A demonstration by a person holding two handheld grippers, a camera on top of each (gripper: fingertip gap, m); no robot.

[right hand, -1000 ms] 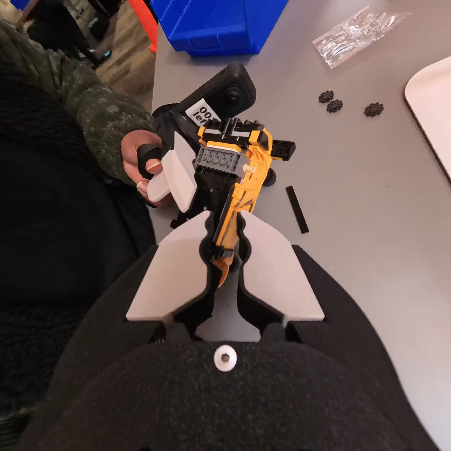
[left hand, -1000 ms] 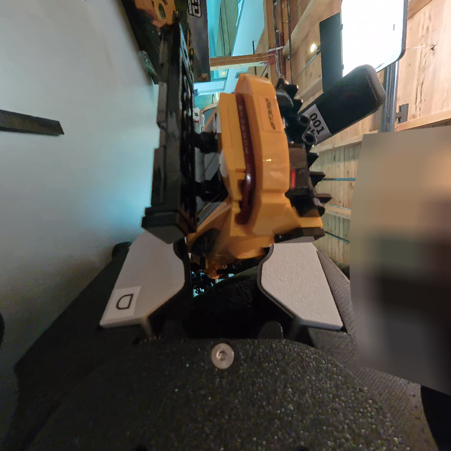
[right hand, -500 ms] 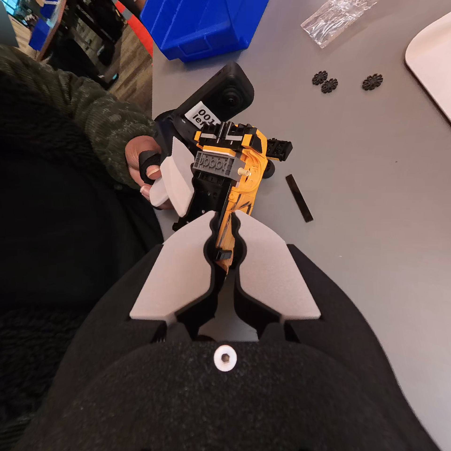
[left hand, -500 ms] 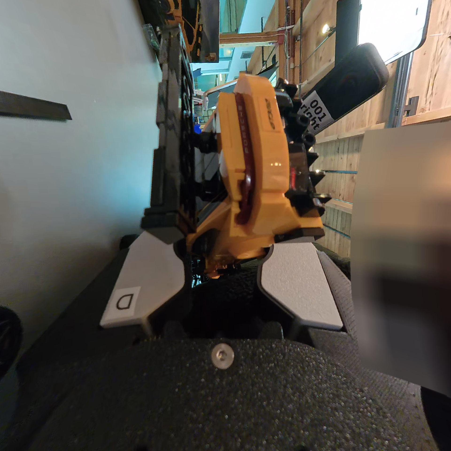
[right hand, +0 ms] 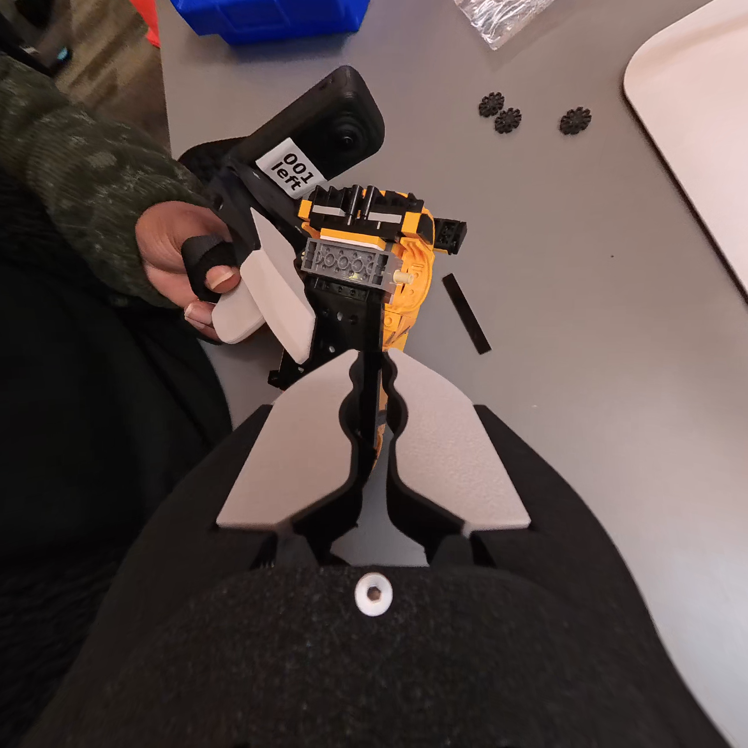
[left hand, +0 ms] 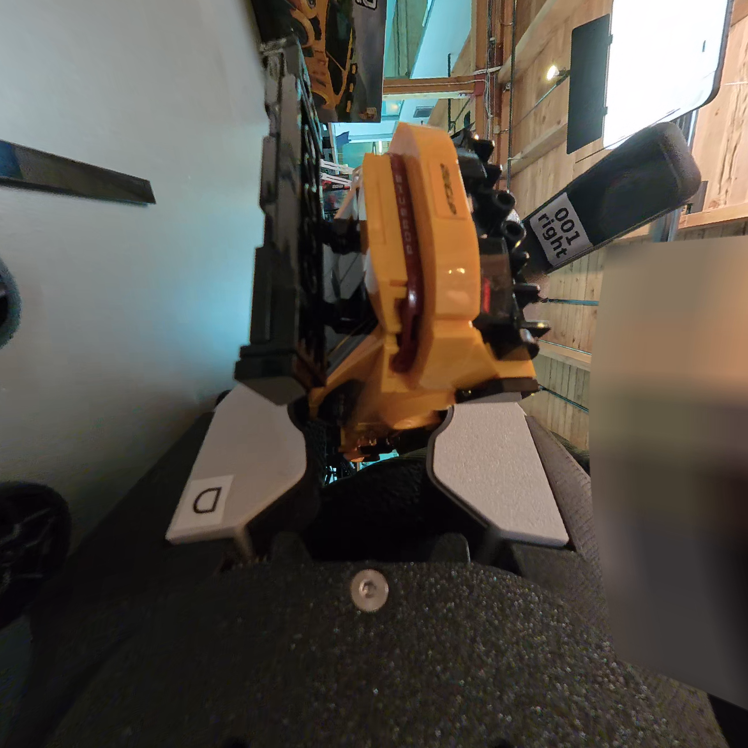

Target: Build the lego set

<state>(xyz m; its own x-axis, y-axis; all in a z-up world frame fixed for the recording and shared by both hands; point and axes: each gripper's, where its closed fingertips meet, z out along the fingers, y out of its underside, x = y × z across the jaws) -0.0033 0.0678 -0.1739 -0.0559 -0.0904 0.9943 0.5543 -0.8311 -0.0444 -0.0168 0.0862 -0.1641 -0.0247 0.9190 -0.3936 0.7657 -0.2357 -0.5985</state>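
Note:
The orange and black lego car (left hand: 421,283) is held on its side above the grey table (right hand: 566,384). My left gripper (left hand: 372,398) is shut on it, one pad on the black underside and the other on the orange body. In the right wrist view the car (right hand: 409,267) shows its grey brick and black underside, with a left finger (right hand: 283,299) pressed against it. My right gripper (right hand: 372,356) is shut on the car's thin black edge. In the left wrist view only the right gripper's camera body (left hand: 607,194) shows behind the car.
A thin black strip (right hand: 465,313) lies on the table beside the car. Three small black gear-like pieces (right hand: 500,111) lie farther back. A blue bin (right hand: 275,16), a clear plastic bag (right hand: 498,20) and a white tray (right hand: 696,121) stand at the far edge. A person's hand (right hand: 174,247) grips the left gripper. My two grippers' fingertips are within a few centimetres of each other.
My right pads have closed from a wider gap onto the car's edge. The car has turned a little, so its black edge now sits between them instead of the orange side.

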